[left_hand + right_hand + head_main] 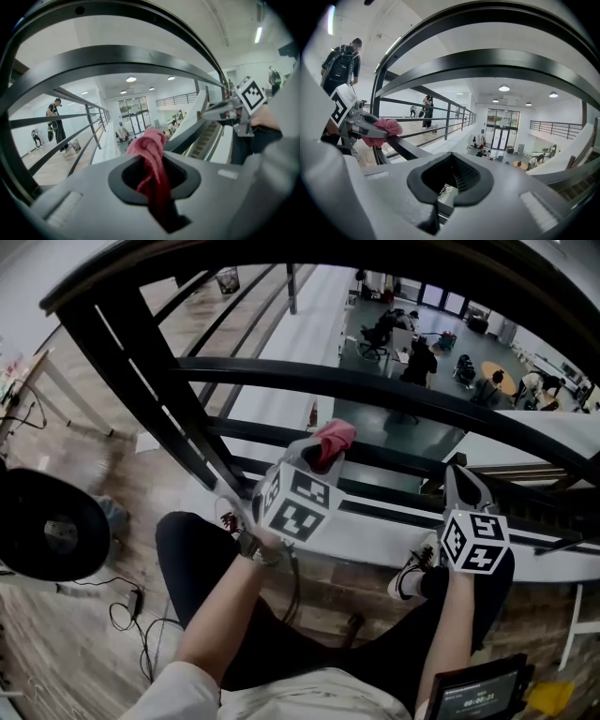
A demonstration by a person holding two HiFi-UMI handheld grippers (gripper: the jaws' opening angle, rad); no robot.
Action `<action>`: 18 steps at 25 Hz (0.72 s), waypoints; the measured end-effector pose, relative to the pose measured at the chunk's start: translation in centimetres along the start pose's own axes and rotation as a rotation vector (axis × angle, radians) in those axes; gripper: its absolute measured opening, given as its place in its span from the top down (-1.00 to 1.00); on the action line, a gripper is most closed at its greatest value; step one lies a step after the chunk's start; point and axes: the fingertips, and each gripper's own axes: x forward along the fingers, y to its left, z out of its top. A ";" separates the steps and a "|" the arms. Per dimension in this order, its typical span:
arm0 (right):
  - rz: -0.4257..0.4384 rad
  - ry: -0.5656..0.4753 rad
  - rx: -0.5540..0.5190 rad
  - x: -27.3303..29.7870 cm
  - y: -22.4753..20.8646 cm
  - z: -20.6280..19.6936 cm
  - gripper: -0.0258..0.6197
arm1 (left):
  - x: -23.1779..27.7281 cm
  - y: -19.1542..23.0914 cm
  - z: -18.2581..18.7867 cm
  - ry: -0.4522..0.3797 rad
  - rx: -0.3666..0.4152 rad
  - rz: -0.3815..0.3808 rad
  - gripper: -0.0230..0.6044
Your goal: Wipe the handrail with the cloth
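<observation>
Nearest me are my two grippers, held out over my knees, each carrying one marker cube. The left gripper (323, 454) has its fingers clamped tight on the single pink cloth (335, 435). In the left gripper view, the cloth (151, 159) bunches up out of the closed fingers. Its free end lies against one of the lower dark bars of the handrail (375, 381). From the right gripper view I see the same wad (386, 129) pressed onto a slanting bar (410, 151).

The right gripper (461, 482) sits just beside the railing, well apart from the cloth. Its fingers are drawn together with nothing between them.

Beyond the bars, on the wooden walkway, stands one bin (227, 279), the only container I can find. I cannot tell what is in it. In the left gripper view, two people stand near it on that walkway.

Farthest off, down on the floor below, several people (417, 357) sit around desks.
</observation>
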 end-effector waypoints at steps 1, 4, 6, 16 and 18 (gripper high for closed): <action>0.008 -0.004 0.002 0.1 0.4 0.2 0.92 | -0.2 0.5 -0.1 0.000 -0.007 0.005 0.73; 0.031 -0.006 -0.006 0.4 1.5 0.4 0.92 | -1.2 2.2 -0.8 0.016 -0.043 0.019 0.73; 0.040 0.000 -0.020 0.7 2.2 0.6 0.92 | -2.1 3.7 -1.1 0.023 -0.062 0.035 0.73; 0.082 0.002 -0.042 1.3 4.3 0.8 0.92 | -5.3 10.5 -3.9 0.025 -0.167 0.167 0.73; 0.085 0.005 -0.052 1.3 4.5 0.8 0.92 | -5.9 11.6 -4.4 0.024 -0.189 0.188 0.73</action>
